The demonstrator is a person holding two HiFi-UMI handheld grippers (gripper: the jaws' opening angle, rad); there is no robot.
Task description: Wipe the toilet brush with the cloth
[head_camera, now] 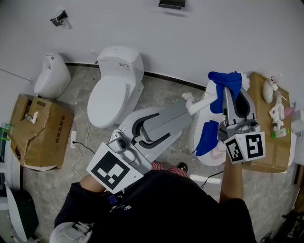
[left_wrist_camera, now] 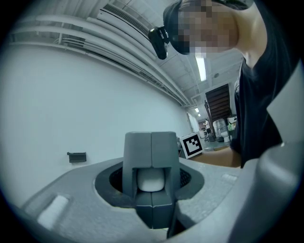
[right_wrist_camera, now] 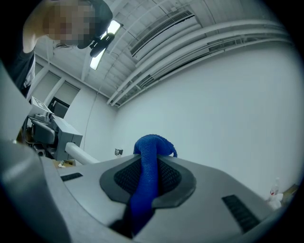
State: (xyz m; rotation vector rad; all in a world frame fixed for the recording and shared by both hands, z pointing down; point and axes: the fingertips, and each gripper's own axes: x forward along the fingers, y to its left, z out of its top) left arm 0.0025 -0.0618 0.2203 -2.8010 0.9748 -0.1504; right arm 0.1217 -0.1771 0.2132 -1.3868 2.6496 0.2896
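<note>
White toilet [head_camera: 116,85], lid down, against the white wall [head_camera: 190,38]. Smaller white fixture [head_camera: 51,76] to its left. Torn cardboard box [head_camera: 38,135] on the grey marble floor [head_camera: 161,97], white cable [head_camera: 78,147] beside it. Second cardboard box [head_camera: 259,102] at far right, small white bottles [head_camera: 277,111] on top. Small black fixture [head_camera: 172,4] high on the wall.

No legible text, label or number anywhere; print on the cardboard box [head_camera: 45,130] illegibly small.
</note>
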